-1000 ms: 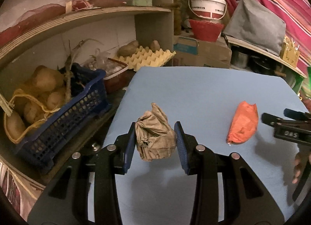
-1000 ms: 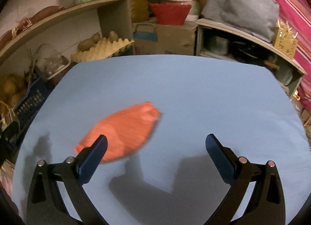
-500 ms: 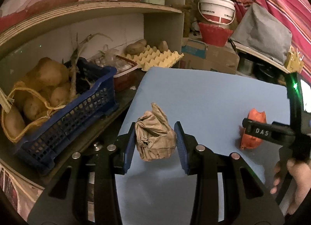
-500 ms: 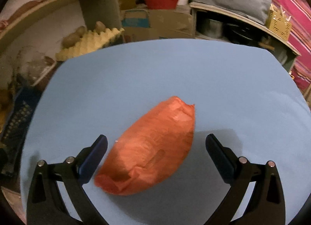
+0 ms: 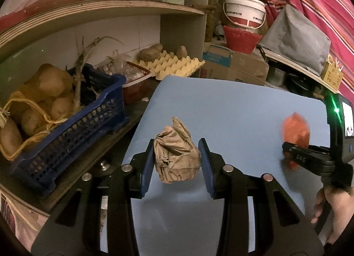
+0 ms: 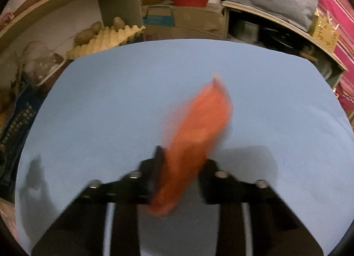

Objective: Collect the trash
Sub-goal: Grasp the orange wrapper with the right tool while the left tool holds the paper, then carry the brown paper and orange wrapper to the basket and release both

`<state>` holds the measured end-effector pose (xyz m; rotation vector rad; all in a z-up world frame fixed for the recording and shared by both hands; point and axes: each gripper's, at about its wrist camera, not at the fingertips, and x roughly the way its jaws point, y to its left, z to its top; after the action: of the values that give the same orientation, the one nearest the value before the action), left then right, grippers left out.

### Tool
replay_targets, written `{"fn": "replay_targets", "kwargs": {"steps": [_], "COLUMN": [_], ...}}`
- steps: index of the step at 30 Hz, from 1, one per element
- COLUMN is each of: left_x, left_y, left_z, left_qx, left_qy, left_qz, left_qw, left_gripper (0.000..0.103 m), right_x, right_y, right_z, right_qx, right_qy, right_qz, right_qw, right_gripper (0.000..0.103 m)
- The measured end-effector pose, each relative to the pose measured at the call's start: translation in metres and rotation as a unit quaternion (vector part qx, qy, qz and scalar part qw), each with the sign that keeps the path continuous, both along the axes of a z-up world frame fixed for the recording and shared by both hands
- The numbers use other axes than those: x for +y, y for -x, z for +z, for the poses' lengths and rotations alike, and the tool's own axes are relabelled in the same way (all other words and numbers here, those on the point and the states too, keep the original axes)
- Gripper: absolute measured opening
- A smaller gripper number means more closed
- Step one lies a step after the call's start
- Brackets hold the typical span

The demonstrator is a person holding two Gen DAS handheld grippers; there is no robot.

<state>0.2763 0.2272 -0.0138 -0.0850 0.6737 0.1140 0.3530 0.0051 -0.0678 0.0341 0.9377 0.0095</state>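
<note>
My left gripper (image 5: 177, 158) is shut on a crumpled brown paper bag (image 5: 176, 159) and holds it above the left part of the blue table (image 5: 232, 105). My right gripper (image 6: 181, 167) is shut on a crumpled orange plastic bag (image 6: 199, 127), which sticks up between the fingers and is blurred by motion. In the left wrist view the orange bag (image 5: 295, 132) shows at the right with the right gripper (image 5: 294, 155) closed on its lower end, held by a hand (image 5: 334, 209).
A blue crate (image 5: 73, 123) with netted potatoes (image 5: 33, 105) stands left of the table. A yellow egg tray (image 5: 174, 65) with potatoes, a cardboard box (image 5: 232, 65), a red basket (image 5: 241, 39) and a white bucket (image 5: 243, 12) stand behind. Wooden shelves (image 5: 99, 10) run along the left.
My right gripper has closed around the orange bag, which was lying between its open fingers, and tilted it upright. My left gripper still holds the brown bag and has shifted left.
</note>
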Motion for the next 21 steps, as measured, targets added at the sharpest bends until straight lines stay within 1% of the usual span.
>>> {"fn": "replay_targets", "kwargs": {"steps": [3, 6, 10, 13, 16, 18, 21], "left_x": [-0.008, -0.019, -0.038, -0.059, -0.083, -0.100, -0.120], "left_y": [0.000, -0.001, -0.002, -0.003, -0.005, -0.008, -0.010], "left_z": [0.002, 0.005, 0.009, 0.012, 0.016, 0.017, 0.017], "left_qx": [-0.001, -0.002, -0.004, -0.003, -0.004, -0.003, 0.002], "left_qy": [-0.003, -0.007, 0.003, 0.007, 0.006, 0.018, 0.025], "left_qz": [-0.002, -0.008, -0.021, -0.035, -0.047, -0.055, -0.063], "left_qw": [1.0000, 0.9999, 0.9998, 0.9994, 0.9989, 0.9983, 0.9977], "left_gripper": [0.038, 0.038, 0.038, 0.038, 0.038, 0.038, 0.038], "right_x": [-0.011, -0.026, -0.059, -0.089, -0.126, -0.152, -0.190], "right_y": [0.002, 0.005, 0.015, 0.023, 0.032, 0.039, 0.049], "right_z": [0.001, 0.003, 0.011, 0.019, 0.025, 0.030, 0.038], "right_qx": [-0.002, -0.010, -0.022, -0.030, -0.035, -0.038, -0.046], "right_qy": [-0.016, -0.031, -0.039, -0.036, -0.044, -0.050, -0.044], "right_qz": [0.016, 0.020, 0.021, 0.021, 0.009, 0.003, -0.006], "right_qw": [1.000, 0.999, 0.999, 0.999, 0.998, 0.998, 0.998], "right_gripper": [0.016, 0.011, 0.010, 0.010, 0.010, 0.010, 0.010]}}
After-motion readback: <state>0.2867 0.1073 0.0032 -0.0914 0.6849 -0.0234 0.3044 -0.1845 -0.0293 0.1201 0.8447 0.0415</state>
